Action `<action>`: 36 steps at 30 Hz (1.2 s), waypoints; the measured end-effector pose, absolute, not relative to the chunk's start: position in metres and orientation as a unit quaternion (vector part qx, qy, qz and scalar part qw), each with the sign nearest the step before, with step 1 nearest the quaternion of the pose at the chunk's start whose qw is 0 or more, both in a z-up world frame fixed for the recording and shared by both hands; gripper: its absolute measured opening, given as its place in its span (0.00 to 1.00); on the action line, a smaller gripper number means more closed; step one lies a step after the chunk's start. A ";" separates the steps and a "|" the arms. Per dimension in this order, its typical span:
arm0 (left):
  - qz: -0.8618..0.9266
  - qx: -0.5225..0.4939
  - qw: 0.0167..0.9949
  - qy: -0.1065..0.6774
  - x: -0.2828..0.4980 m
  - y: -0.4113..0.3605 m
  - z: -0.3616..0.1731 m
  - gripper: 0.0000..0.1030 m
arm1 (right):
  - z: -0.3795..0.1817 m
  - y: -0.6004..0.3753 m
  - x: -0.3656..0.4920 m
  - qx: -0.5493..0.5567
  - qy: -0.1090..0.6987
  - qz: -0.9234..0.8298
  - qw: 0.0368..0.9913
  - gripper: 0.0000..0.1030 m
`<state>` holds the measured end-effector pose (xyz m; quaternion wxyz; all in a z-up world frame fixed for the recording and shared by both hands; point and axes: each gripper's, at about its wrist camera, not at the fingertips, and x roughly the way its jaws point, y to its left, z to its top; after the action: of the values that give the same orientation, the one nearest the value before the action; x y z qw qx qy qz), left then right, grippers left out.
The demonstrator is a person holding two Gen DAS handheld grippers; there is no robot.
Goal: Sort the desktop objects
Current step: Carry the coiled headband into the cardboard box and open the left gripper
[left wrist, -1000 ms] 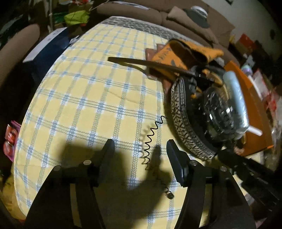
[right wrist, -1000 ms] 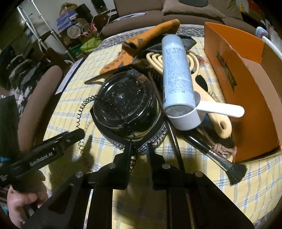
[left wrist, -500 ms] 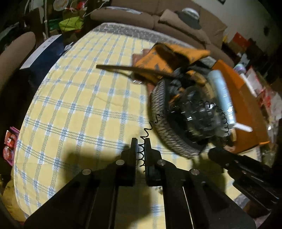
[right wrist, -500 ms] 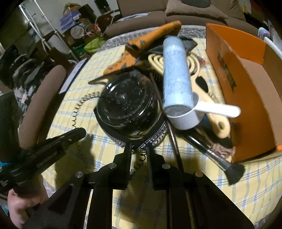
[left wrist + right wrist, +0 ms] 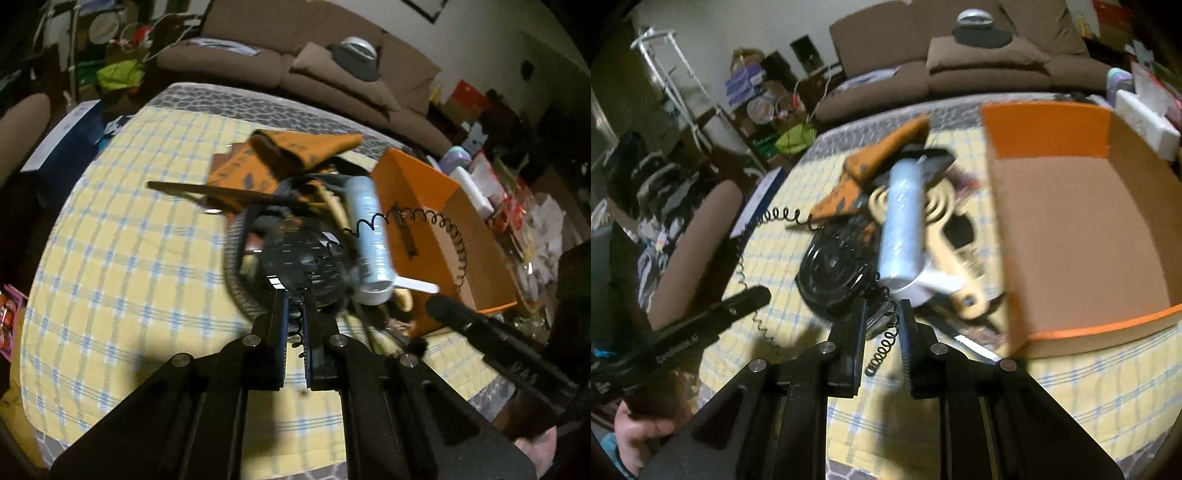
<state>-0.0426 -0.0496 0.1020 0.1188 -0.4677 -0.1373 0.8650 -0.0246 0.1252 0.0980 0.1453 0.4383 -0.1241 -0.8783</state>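
Observation:
A black coiled cord [image 5: 424, 218] hangs in the air between my two grippers. My left gripper [image 5: 294, 306] is shut on one end of it. My right gripper [image 5: 881, 314] holds the other end [image 5: 884, 339] between its jaws, which stand slightly parted around the coil. The cord arcs up over the pile: a black dome lid [image 5: 834, 266] on a patterned tray [image 5: 236, 273], a pale blue spray can [image 5: 903, 221], a white scoop [image 5: 923, 286], a beige wooden paddle [image 5: 956, 266] and an orange cloth [image 5: 295, 155].
An open orange cardboard box [image 5: 1071, 229] stands right of the pile on the yellow checked tablecloth [image 5: 129, 251]. A brush [image 5: 975, 349] lies by the box. A brown sofa [image 5: 979, 62] is behind the table and a brown chair [image 5: 698, 243] to its left.
My left gripper closed on the cord's end and both grippers rose, lifting the cord off the table. The cord now arcs over the pile toward the box. The right jaws stand a little wider.

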 end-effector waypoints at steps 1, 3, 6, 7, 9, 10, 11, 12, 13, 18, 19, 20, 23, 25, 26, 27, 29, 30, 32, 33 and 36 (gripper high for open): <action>0.864 -0.469 0.124 -0.135 -0.045 -0.041 0.104 0.06 | 0.102 0.133 -0.024 0.434 -0.128 -0.880 0.142 0.16; 0.864 -0.469 0.132 -0.124 -0.049 -0.024 0.107 0.06 | 0.109 0.155 -0.024 0.427 -0.137 -0.884 0.131 0.16; 0.864 -0.465 0.150 -0.121 -0.055 0.004 0.117 0.06 | 0.113 0.181 -0.024 0.421 -0.153 -0.886 0.121 0.17; 0.864 -0.464 0.154 -0.122 -0.056 0.011 0.120 0.06 | 0.115 0.188 -0.022 0.419 -0.158 -0.886 0.118 0.17; 0.865 -0.459 0.165 -0.117 -0.060 0.030 0.128 0.06 | 0.118 0.198 -0.020 0.414 -0.164 -0.888 0.115 0.17; 0.865 -0.457 0.171 -0.115 -0.062 0.040 0.133 0.06 | 0.121 0.205 -0.019 0.411 -0.165 -0.889 0.112 0.17; 0.865 -0.456 0.175 -0.115 -0.064 0.046 0.137 0.06 | 0.122 0.208 -0.020 0.410 -0.165 -0.890 0.111 0.17; 0.865 -0.455 0.179 -0.115 -0.067 0.053 0.142 0.06 | 0.125 0.213 -0.020 0.407 -0.167 -0.891 0.110 0.17; 0.865 -0.453 0.183 -0.114 -0.068 0.059 0.146 0.06 | 0.129 0.221 -0.019 0.402 -0.170 -0.893 0.107 0.18; 0.859 -0.462 0.193 -0.108 -0.086 0.093 0.155 0.06 | 0.142 0.259 -0.018 0.377 -0.201 -0.899 0.094 0.18; 0.857 -0.466 0.194 -0.108 -0.089 0.097 0.154 0.06 | 0.145 0.270 -0.018 0.371 -0.208 -0.901 0.089 0.18; 0.854 -0.471 0.195 -0.107 -0.093 0.104 0.151 0.06 | 0.147 0.278 -0.019 0.368 -0.212 -0.902 0.084 0.18; 0.838 -0.494 0.204 -0.111 -0.108 0.129 0.136 0.06 | 0.149 0.303 -0.024 0.363 -0.219 -0.903 0.071 0.18; 0.829 -0.507 0.208 -0.112 -0.116 0.145 0.126 0.06 | 0.145 0.318 -0.027 0.366 -0.222 -0.901 0.061 0.18; 0.824 -0.514 0.211 -0.111 -0.119 0.154 0.121 0.06 | 0.143 0.322 -0.029 0.369 -0.223 -0.901 0.057 0.18; 0.821 -0.519 0.212 -0.110 -0.121 0.159 0.116 0.06 | 0.139 0.329 -0.030 0.372 -0.224 -0.899 0.050 0.18; 0.815 -0.529 0.214 -0.100 -0.128 0.179 0.106 0.06 | 0.131 0.339 -0.032 0.378 -0.226 -0.897 0.041 0.18; 0.813 -0.533 0.214 -0.095 -0.130 0.186 0.102 0.06 | 0.128 0.342 -0.034 0.381 -0.224 -0.896 0.036 0.18; 0.804 -0.548 0.214 -0.082 -0.135 0.203 0.089 0.06 | 0.120 0.351 -0.036 0.391 -0.217 -0.894 0.021 0.18; 0.800 -0.555 0.215 -0.077 -0.136 0.208 0.085 0.06 | 0.117 0.355 -0.038 0.396 -0.210 -0.894 0.011 0.18; 0.786 -0.578 0.212 -0.061 -0.142 0.223 0.068 0.06 | 0.111 0.362 -0.043 0.408 -0.186 -0.894 -0.014 0.18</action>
<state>-0.1417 0.2232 0.0676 0.2122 -0.5779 -0.0610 0.7857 -0.0427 0.3619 0.1108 -0.0139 0.4083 -0.1860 -0.8936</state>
